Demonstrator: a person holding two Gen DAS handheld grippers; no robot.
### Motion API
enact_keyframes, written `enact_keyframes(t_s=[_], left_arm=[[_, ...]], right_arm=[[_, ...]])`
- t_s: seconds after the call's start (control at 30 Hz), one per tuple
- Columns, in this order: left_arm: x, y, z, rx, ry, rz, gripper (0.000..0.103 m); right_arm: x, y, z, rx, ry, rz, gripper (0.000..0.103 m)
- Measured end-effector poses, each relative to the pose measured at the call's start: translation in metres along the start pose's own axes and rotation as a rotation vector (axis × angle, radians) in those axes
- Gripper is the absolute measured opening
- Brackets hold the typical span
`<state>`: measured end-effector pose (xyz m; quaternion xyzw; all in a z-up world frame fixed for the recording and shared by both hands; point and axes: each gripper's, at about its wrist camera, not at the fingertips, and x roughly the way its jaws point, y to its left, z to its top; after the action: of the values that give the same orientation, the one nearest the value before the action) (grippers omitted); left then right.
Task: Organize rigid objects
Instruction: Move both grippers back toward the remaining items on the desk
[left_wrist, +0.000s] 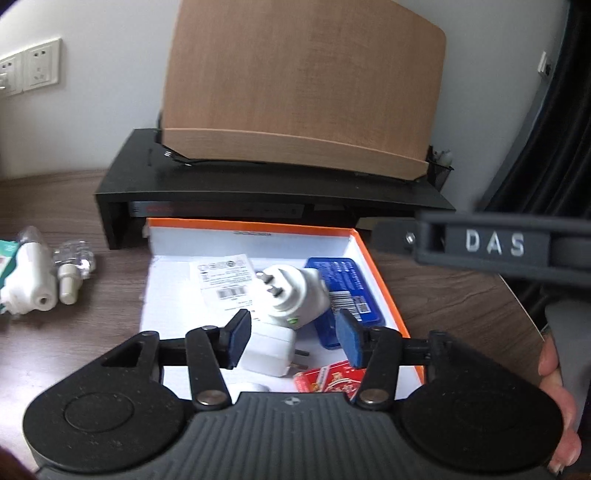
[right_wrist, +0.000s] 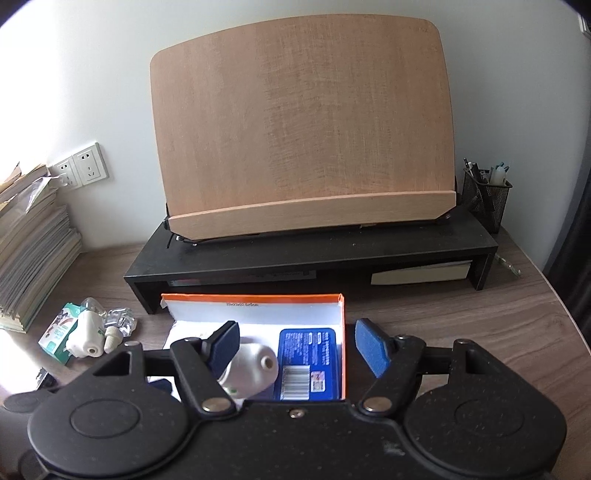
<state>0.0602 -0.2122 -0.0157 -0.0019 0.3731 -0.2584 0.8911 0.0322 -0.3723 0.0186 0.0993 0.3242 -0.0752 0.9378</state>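
Observation:
An orange-edged white box (left_wrist: 258, 225) (right_wrist: 341, 314) lies on the desk. It holds a round white plug device (left_wrist: 299, 291) (right_wrist: 255, 373), a square white charger (left_wrist: 267, 349), a blue flat case (left_wrist: 341, 291) (right_wrist: 308, 358), a red packet (left_wrist: 332, 380) and a paper label (left_wrist: 225, 280). My left gripper (left_wrist: 293, 341) is open above the box, empty, its pads either side of the charger. My right gripper (right_wrist: 301, 349) is open and empty over the box's right part; its body (left_wrist: 495, 243) crosses the left wrist view.
A white plug-in device (left_wrist: 26, 284) (right_wrist: 86, 338), a small clear bottle (left_wrist: 72, 269) and a green carton (right_wrist: 57, 336) lie left of the box. A black monitor riser (right_wrist: 314, 251) with a wooden board (right_wrist: 303, 133) stands behind. Stacked books (right_wrist: 29, 240) sit far left, a mesh pen cup (right_wrist: 485, 195) right.

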Motion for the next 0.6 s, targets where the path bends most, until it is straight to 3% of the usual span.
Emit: enact_keyframes(t_s=[0.13, 0.6], left_arm=[[-0.016, 0.017, -0.002, -0.034, -0.018, 0.056, 0.063], [-0.079, 0.103, -0.021, -0.137, -0.033, 0.225, 0.067]], right_arm=[[-0.005, 0.014, -0.011, -0.008, 0.015, 0.009, 0.083], [-0.011, 0.104, -0.037, -0.098, 0.064, 0.111, 0.084]])
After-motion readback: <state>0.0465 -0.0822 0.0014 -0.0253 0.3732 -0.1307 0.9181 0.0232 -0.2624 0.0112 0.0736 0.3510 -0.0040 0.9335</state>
